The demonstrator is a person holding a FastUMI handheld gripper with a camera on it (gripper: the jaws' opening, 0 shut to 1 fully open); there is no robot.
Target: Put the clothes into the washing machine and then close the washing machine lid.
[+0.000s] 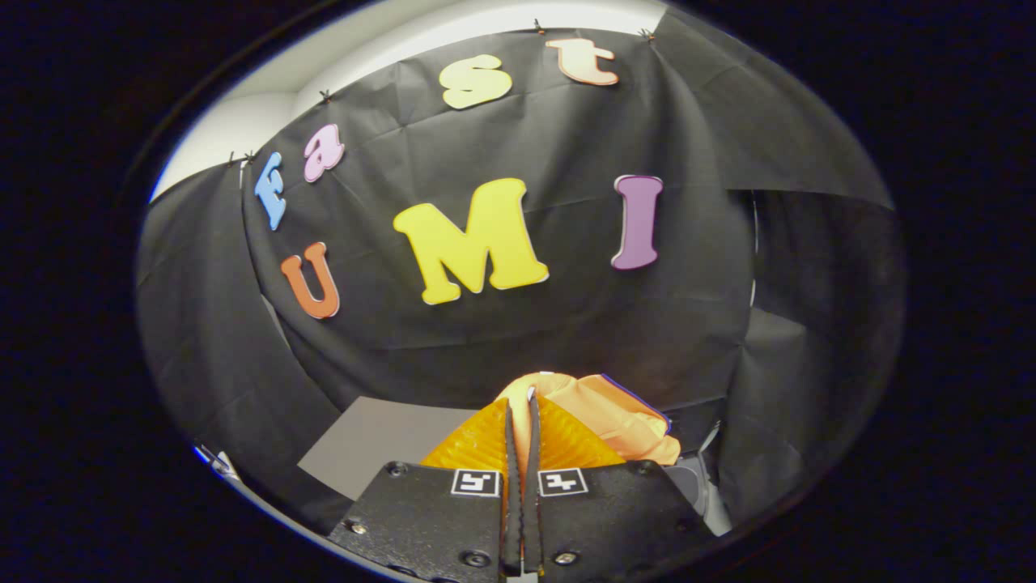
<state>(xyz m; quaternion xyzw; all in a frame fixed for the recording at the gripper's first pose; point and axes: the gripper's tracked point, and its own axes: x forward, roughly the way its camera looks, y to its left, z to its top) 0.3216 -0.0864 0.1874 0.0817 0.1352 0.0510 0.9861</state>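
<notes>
The jaws are clenched on an orange cloth (603, 417), with only a thin strip of fabric showing in the narrow gap between the fingers (558, 441). The gripper (522, 405) holds it lifted in front of the black booth wall (566, 324). The cloth bunches past the fingertips and trails off to the right; its long axis cannot be told. A grey desk (372, 441) lies below left.
</notes>
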